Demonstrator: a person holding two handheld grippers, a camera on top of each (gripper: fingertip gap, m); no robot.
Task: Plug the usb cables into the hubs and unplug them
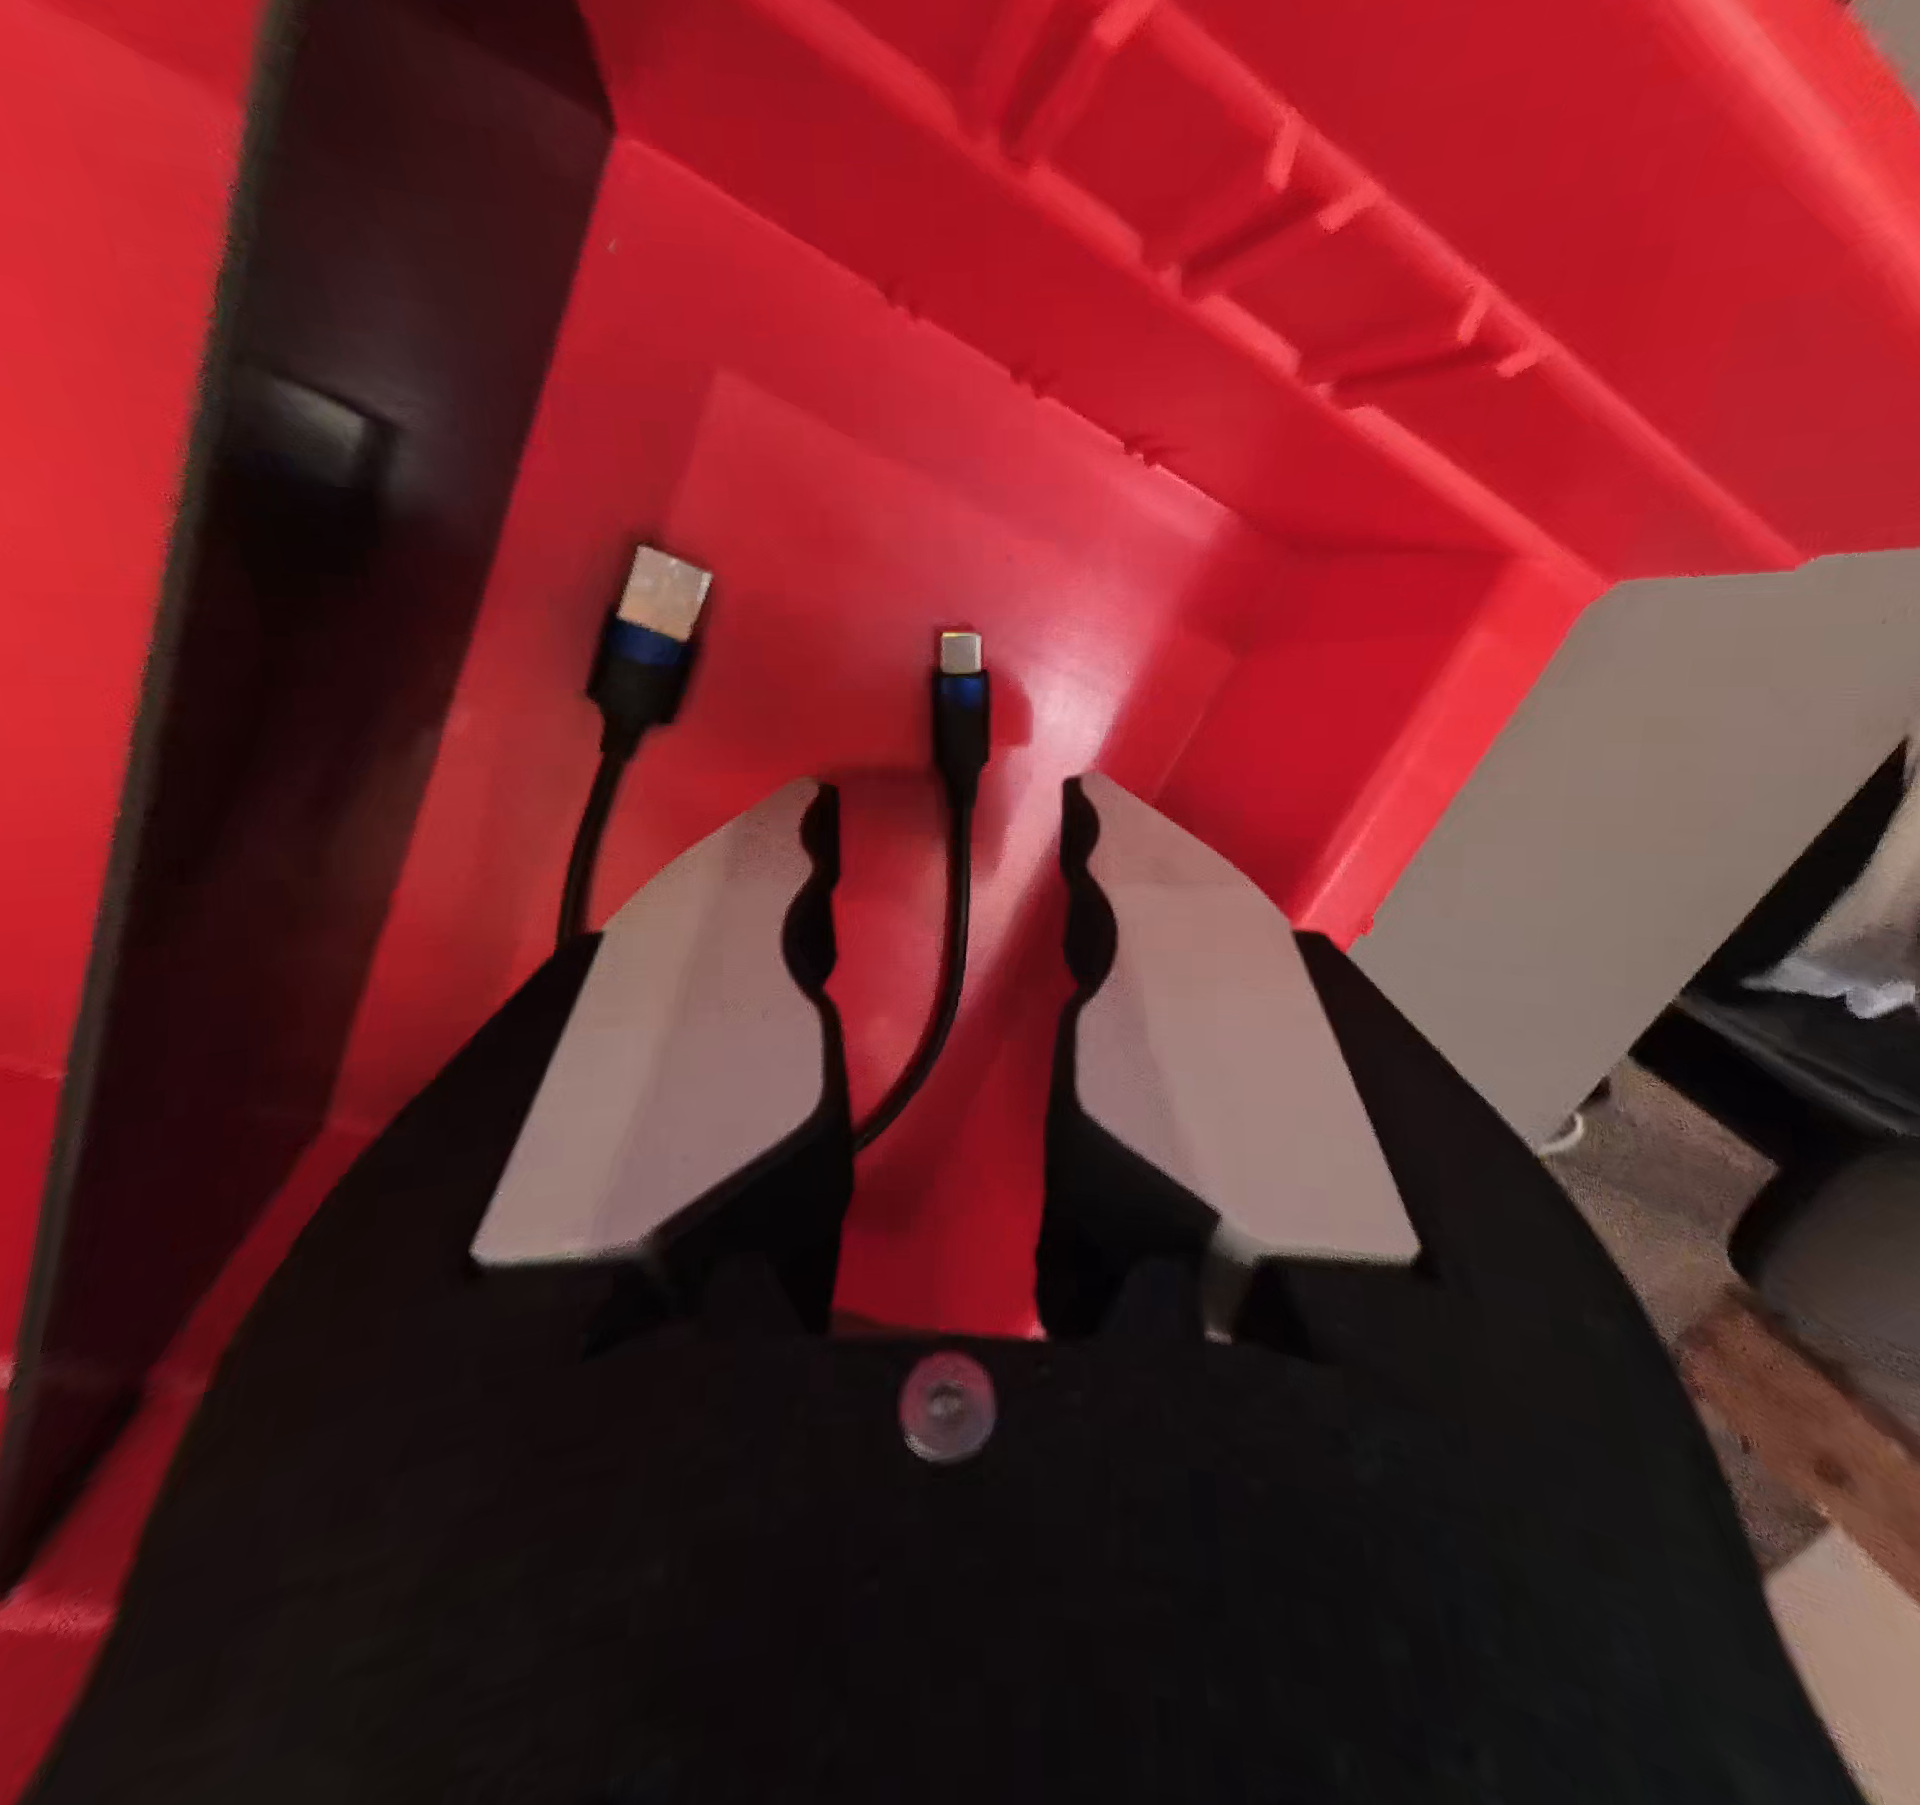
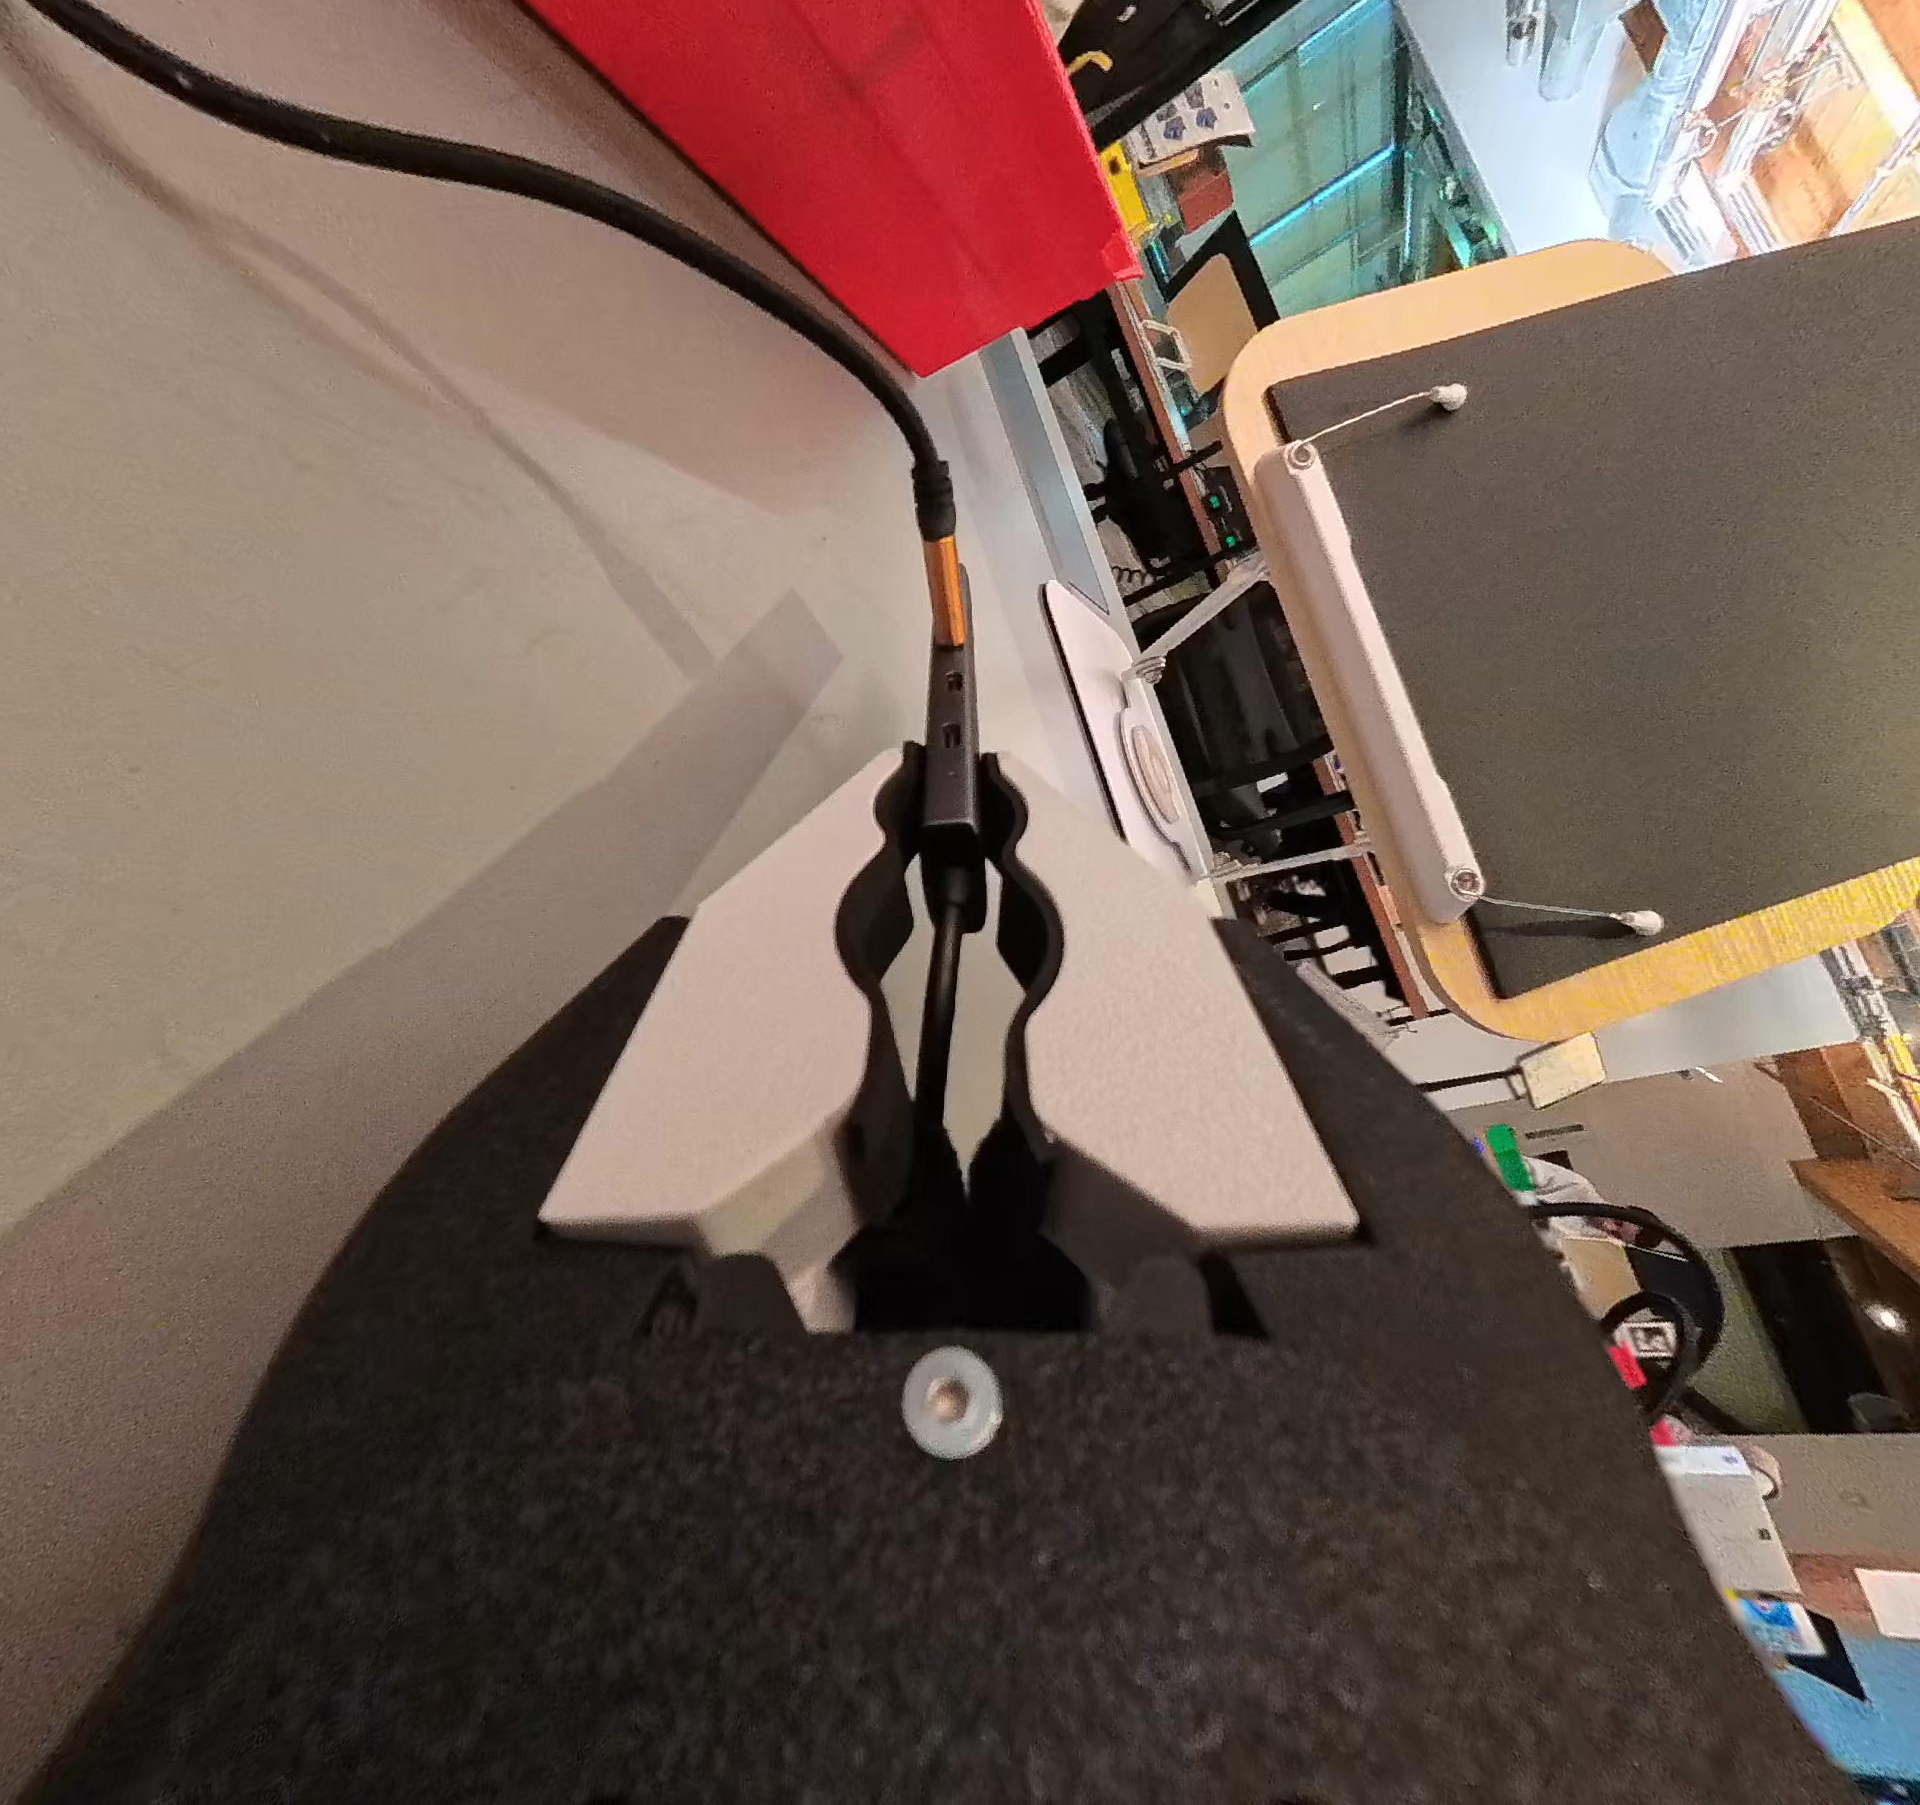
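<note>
Red plastic bin (image 1: 1039,529) fills the left wrist view, with a black panel (image 1: 343,405) along its left side. On the bin floor lie two black cable ends: a wide USB plug (image 1: 655,628) at left, a slim plug (image 1: 961,690) beside it. The left claw (image 1: 951,799) is released, jaws apart astride the slim plug's cord, not touching it. The right claw (image 2: 951,779) is clenched on a narrow dark hub (image 2: 954,758) above the pale tabletop (image 2: 312,612); an orange-collared cable (image 2: 943,581) is seated in its far end. The hub's near end is hidden between the fingers.
</note>
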